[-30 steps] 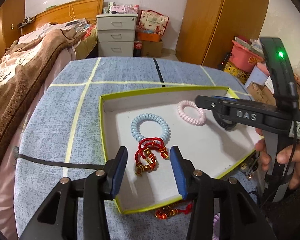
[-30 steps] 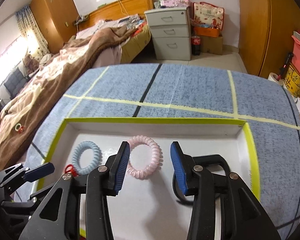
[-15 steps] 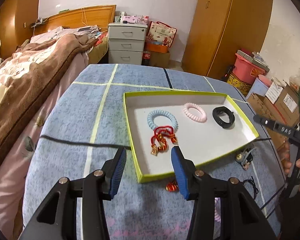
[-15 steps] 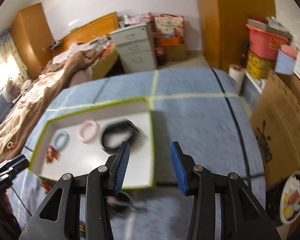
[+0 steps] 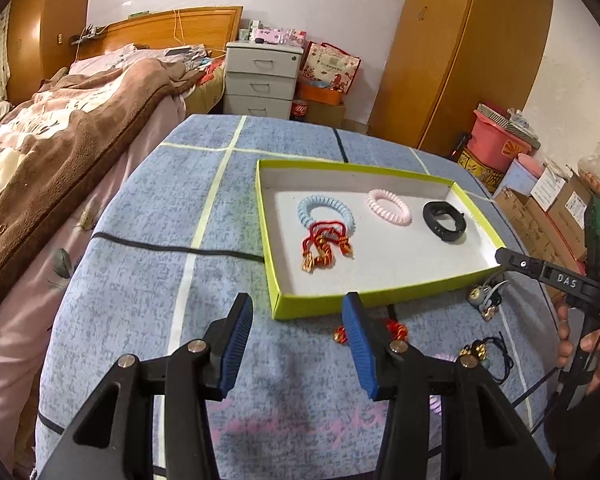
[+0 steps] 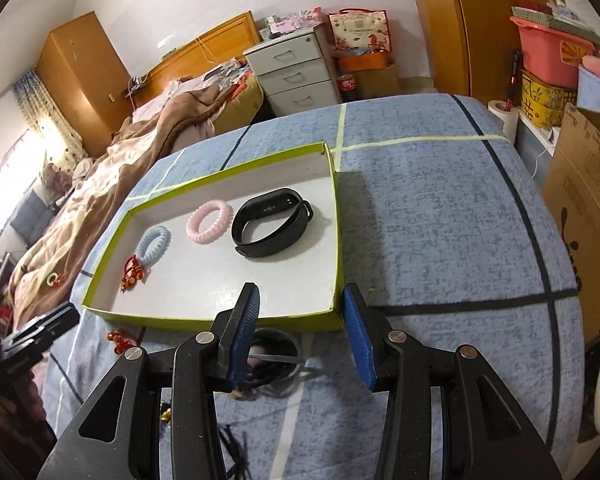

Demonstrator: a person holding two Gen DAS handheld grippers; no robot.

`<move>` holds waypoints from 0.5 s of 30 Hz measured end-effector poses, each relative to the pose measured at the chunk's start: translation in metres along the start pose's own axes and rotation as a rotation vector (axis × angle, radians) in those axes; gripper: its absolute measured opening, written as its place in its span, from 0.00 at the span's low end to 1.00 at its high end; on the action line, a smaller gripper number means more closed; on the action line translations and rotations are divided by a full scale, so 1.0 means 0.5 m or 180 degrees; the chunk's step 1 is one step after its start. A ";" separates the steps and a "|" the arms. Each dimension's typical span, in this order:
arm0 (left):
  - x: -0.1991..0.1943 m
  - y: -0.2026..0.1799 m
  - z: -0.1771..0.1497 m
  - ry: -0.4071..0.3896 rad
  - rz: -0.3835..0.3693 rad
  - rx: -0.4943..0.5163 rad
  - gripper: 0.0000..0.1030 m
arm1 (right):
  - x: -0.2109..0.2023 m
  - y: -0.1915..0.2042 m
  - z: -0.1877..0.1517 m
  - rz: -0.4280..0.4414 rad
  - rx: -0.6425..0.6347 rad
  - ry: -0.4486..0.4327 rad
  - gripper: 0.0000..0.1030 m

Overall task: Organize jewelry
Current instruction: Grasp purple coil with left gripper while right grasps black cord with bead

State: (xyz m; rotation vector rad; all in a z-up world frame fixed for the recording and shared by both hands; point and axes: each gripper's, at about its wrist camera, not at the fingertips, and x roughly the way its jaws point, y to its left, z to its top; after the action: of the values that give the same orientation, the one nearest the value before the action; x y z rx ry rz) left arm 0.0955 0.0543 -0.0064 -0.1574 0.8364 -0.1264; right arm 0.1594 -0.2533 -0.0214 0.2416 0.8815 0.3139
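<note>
A shallow white tray with a lime-green rim lies on the blue cloth table. Inside lie a pale blue coil hair tie, a pink coil hair tie, a black wristband and a red cord bracelet with gold charms. My left gripper hangs open and empty before the tray's near rim. My right gripper is open too, empty, near the tray's right corner. More pieces lie outside: a red charm, a dark ring, beaded cords.
A small charm cluster sits on the cloth right of the tray. A bed with a brown blanket borders the table's left. A drawer unit, cardboard boxes and a pink bin stand beyond the edges.
Both grippers have drawn back out of the tray toward the near side. The right one has swung to the tray's right corner. The black wristband now lies free in the tray.
</note>
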 end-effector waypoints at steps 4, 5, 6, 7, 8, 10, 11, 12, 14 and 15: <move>-0.006 0.003 -0.005 -0.0010 -0.0009 -0.0019 0.47 | -0.005 0.010 -0.018 0.0013 0.0004 -0.0003 0.43; -0.008 0.003 -0.007 -0.0011 -0.0004 -0.0019 0.47 | -0.007 0.012 -0.019 0.0024 0.0003 0.0001 0.43; -0.009 0.003 -0.009 -0.0014 -0.0006 -0.0014 0.47 | -0.008 0.013 -0.021 0.0039 -0.0006 0.0000 0.43; -0.009 0.003 -0.011 -0.0011 -0.0010 -0.0002 0.47 | -0.009 0.014 -0.023 0.0055 -0.0020 0.0002 0.43; -0.008 0.003 -0.013 0.0001 -0.0001 -0.0003 0.47 | -0.008 0.015 -0.024 0.0065 -0.0021 0.0006 0.43; -0.008 0.002 -0.015 0.0014 -0.0007 -0.0010 0.47 | -0.013 0.013 -0.031 0.0111 0.0004 0.0023 0.43; -0.009 0.001 -0.018 0.0020 -0.0016 -0.0010 0.47 | -0.015 0.015 -0.033 0.0104 -0.0007 0.0040 0.43; -0.010 0.001 -0.021 0.0019 -0.0019 -0.0006 0.47 | -0.025 0.018 -0.039 0.0008 -0.0069 0.0025 0.43; -0.012 -0.006 -0.026 0.0022 -0.0064 0.0055 0.47 | -0.042 0.026 -0.049 -0.0123 -0.0190 -0.0046 0.43; -0.012 -0.008 -0.029 0.0037 -0.0071 0.0065 0.47 | -0.054 0.029 -0.058 -0.0146 -0.0250 -0.0064 0.43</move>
State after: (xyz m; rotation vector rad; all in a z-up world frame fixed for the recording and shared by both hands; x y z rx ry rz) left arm 0.0804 0.0499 -0.0110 -0.1470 0.8448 -0.1568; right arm 0.1180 -0.2472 -0.0150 0.1513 0.8519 0.3022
